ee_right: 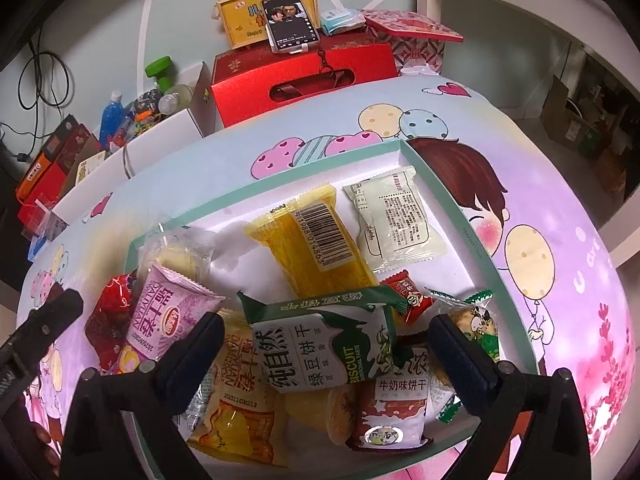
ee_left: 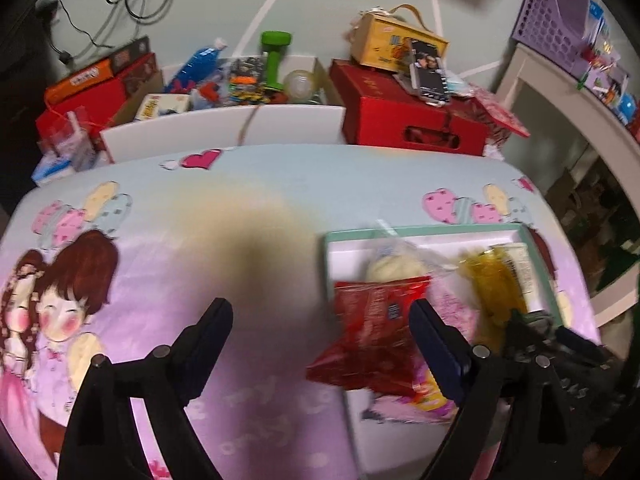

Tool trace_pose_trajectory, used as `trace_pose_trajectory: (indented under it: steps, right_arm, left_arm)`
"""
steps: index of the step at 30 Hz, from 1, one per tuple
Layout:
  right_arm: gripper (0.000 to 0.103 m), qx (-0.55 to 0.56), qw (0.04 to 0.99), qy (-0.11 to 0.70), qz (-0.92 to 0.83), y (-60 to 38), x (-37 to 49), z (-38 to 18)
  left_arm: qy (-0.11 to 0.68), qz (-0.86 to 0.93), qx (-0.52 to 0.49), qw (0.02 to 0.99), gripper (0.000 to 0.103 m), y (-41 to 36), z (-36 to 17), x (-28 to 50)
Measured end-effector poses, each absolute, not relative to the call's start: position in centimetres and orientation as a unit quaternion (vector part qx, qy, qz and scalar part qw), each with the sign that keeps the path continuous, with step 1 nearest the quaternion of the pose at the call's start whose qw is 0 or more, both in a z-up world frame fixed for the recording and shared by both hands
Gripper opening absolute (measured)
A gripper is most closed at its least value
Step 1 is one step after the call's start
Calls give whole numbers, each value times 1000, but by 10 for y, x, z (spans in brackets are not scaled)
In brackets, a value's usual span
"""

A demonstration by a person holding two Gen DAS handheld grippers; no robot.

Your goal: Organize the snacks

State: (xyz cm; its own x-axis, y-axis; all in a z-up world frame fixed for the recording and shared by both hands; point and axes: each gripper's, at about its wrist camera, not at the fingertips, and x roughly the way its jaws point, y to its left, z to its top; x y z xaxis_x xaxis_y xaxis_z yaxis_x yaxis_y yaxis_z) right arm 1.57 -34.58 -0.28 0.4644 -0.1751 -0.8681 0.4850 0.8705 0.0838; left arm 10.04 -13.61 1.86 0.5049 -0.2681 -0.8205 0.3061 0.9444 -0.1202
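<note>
A shallow white tray with a mint-green rim (ee_right: 436, 184) lies on the cartoon-print cloth and holds several snack packets. My right gripper (ee_right: 326, 344) is open above its near end, with the green-and-white biscuit packet (ee_right: 320, 344) lying between the fingers. A yellow packet (ee_right: 316, 240), a pale packet (ee_right: 394, 220) and a purple packet (ee_right: 168, 312) lie around it. My left gripper (ee_left: 320, 344) is open at the tray's left edge (ee_left: 332, 280), over a red packet (ee_left: 372, 332) that overhangs the rim. Its right finger also shows in the right wrist view (ee_right: 44, 328).
Behind the table stand a red gift box (ee_right: 304, 80) with a phone (ee_right: 290, 24) on it, a yellow box (ee_left: 396, 44) and a white carton of clutter (ee_left: 224, 128). A white shelf (ee_left: 560, 96) stands on the right. A brown stain (ee_left: 256, 232) marks the cloth.
</note>
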Motion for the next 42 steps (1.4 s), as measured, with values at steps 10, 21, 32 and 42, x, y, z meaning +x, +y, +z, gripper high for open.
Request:
trace_pose_trajectory:
  steps: [10,21,32,42]
  right_arm:
    - [103,135,858,461,-182,-326,6,19]
    - [103,106,870,445,-183,-308,-19,39]
    - [103,79,868,459,-171,-280,-44,28]
    - [103,63,865,472,-158,-259,-57,13]
  left_arm:
    - [463,-126,55,876,97,-113,25,74]
    - [435,-77,38,897,97,-84,39,34]
    - [470,-28,43,881,97,-51,17,10]
    - [502,-12,62,862,97,-39,-3,-5]
